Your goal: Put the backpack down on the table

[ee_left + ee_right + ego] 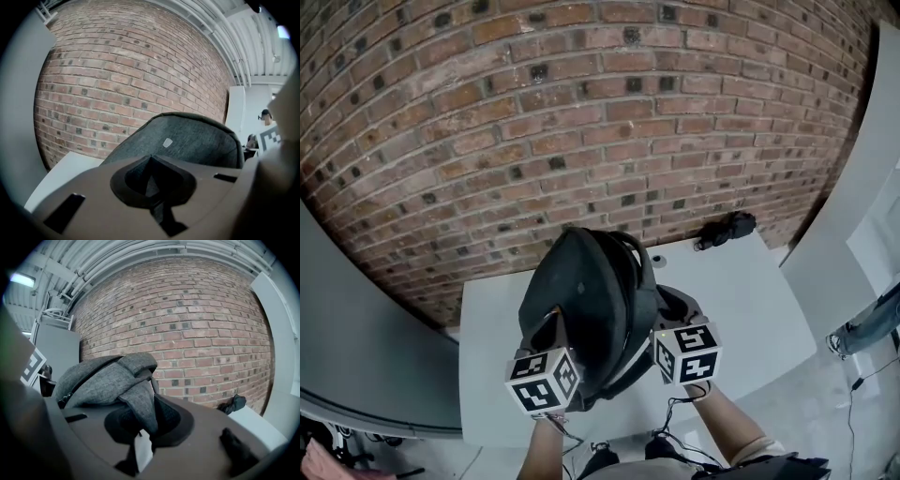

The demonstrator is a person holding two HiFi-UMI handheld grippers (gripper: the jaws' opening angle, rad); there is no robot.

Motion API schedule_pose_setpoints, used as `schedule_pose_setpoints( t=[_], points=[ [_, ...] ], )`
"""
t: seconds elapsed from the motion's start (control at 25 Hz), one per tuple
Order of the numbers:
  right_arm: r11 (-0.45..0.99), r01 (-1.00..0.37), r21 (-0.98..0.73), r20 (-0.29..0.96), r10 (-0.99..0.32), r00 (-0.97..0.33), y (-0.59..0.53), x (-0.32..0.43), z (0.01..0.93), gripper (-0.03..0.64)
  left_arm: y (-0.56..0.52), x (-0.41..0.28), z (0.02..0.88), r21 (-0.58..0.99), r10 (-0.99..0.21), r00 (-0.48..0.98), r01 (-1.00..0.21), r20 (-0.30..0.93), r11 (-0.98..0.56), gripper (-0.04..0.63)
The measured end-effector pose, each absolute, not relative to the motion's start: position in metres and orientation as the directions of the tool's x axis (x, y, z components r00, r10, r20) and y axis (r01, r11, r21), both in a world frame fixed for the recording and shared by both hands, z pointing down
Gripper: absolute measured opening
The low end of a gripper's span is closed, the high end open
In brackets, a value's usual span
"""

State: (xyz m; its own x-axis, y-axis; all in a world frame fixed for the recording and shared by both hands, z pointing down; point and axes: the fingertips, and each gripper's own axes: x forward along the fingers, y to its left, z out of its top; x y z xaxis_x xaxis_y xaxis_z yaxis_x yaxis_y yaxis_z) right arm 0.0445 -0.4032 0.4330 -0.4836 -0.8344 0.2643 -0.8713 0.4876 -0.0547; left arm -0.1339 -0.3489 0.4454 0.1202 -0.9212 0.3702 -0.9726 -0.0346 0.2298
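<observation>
- While our left gripper [551,326] pinches fabric of the backpack [591,291] and our right gripper [671,317] its strap [140,409], it stands upright at frame centre.
- The table [741,300] lies directly beneath.

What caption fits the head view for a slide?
Grey backpack gripped by left gripper and right gripper over a white table, brick wall behind.

Hidden: backpack [586,309] base, so table [750,300] contact unclear; small dark item [727,228] at far edge unidentifiable.
</observation>
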Motion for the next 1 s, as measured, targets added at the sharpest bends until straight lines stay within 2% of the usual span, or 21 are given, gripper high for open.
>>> schedule_pose_setpoints(
  t=[0.36, 1.0],
  points=[
    [0.504, -0.86, -0.073, 0.283, -0.817, -0.503, -0.411, 0.074, 0.457, 0.046, -0.357, -0.098, 0.462, 0.21, -0.901, 0.15, -0.975, 0.408, -0.067, 0.012],
    [0.466, -0.884, -0.045, 0.34, -0.824, -0.452, -0.42, 0.13, 0.51, 0.046, -0.367, -0.053, 0.493, 0.203, -0.867, 0.175, -0.975, 0.468, -0.087, 0.012]
  ],
)
